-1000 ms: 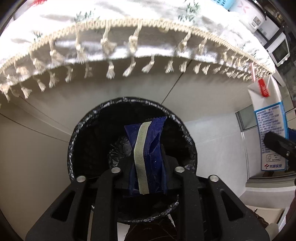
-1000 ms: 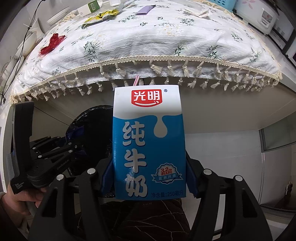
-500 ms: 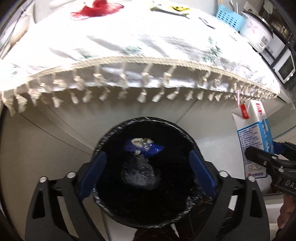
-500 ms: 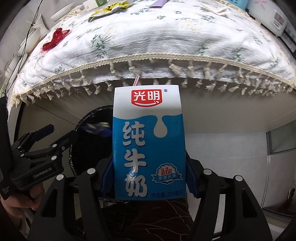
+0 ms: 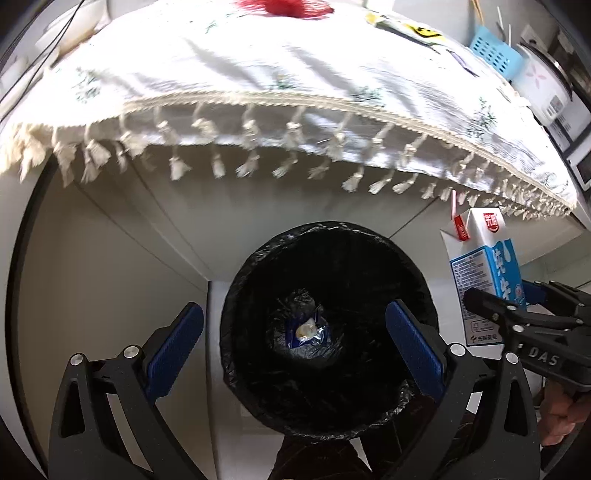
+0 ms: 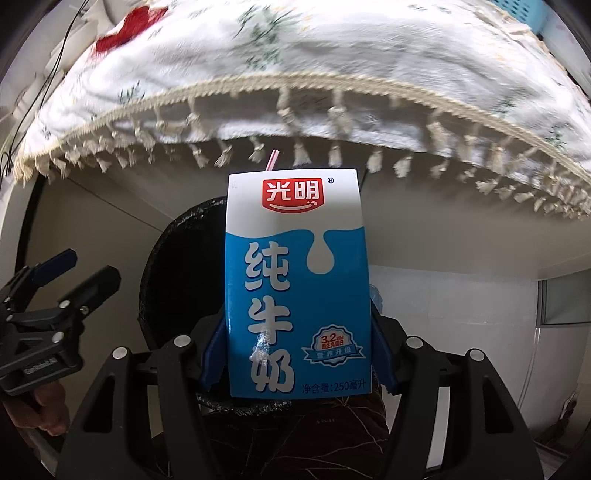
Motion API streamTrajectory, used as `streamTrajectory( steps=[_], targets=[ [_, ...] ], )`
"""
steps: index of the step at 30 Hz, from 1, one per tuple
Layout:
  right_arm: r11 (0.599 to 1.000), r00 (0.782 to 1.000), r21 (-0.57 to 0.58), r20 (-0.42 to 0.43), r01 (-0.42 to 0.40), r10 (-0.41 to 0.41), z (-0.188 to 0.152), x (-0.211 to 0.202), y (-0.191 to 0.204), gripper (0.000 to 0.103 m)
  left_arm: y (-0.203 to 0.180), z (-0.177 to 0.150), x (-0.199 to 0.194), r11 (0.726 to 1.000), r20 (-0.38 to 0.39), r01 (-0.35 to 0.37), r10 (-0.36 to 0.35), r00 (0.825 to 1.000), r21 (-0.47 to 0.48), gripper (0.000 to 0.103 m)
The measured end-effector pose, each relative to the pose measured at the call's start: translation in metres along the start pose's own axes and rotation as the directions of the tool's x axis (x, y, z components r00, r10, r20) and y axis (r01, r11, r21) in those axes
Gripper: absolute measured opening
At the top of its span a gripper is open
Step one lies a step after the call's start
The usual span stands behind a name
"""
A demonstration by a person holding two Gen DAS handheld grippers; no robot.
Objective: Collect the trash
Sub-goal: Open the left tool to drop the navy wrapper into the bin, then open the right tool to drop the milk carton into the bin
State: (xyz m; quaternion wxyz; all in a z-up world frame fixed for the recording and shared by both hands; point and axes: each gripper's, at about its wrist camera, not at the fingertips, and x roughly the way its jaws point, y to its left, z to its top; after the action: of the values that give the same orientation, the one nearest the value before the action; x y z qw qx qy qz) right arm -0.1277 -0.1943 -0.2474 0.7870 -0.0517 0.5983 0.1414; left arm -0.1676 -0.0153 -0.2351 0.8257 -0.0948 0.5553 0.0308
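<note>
Left wrist view: your left gripper (image 5: 295, 350) has just been opening and stands released, empty, over the black-lined bin (image 5: 328, 428); a blue wrapper (image 5: 306, 332) lies at its bottom.

Right wrist view: your right gripper (image 6: 297, 354) is clenched on the blue-and-white milk carton (image 6: 297, 284), upright, straw up, above the bin's near right rim. Released here, it may clip the rim and fall outside.

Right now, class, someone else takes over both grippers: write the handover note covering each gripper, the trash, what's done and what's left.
Left gripper: jaws have just been opening, now wide and empty above the bin.
Right gripper: shut on the milk carton, upright, straw in, beside the bin.
Done: blue wrapper lies at the bin's bottom.
Left: drop the carton in; red scrap and yellow wrapper remain on the tablecloth.
</note>
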Motion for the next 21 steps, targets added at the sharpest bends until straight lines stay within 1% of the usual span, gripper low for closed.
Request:
streamTrajectory(
  steps=[5,8,13,19,21],
  targets=[
    [1.000,1.000,-0.023,-0.014,0.004,-0.005,0.000,0.014,0.013,0.061,0.016,-0.004,0.000,1.000,-0.011,-0.018,0.018,1.000,-0.015,0.097],
    [0.999,0.999,-0.046,-0.024,0.030,-0.031,-0.002,0.025,0.024,0.061,0.024,-0.009,-0.001,0.999,-0.022,-0.034,0.034,0.999,-0.012,0.097],
    [0.998,0.998,-0.057,-0.054,0.024,-0.027,-0.002,0.042,0.034,0.061,0.036,-0.016,0.004,0.998,-0.035,-0.052,0.051,0.998,-0.024,0.097],
    [0.997,0.997,-0.074,-0.063,0.028,-0.033,-0.004,0.055,0.045,0.061,0.049,-0.022,0.004,0.998,-0.047,-0.059,0.057,0.997,-0.037,0.097],
    [0.996,0.997,-0.085,-0.062,0.037,-0.043,-0.006,0.058,0.050,0.062,0.048,-0.022,0.005,0.997,-0.046,-0.061,0.059,0.997,-0.038,0.097]
  ],
)
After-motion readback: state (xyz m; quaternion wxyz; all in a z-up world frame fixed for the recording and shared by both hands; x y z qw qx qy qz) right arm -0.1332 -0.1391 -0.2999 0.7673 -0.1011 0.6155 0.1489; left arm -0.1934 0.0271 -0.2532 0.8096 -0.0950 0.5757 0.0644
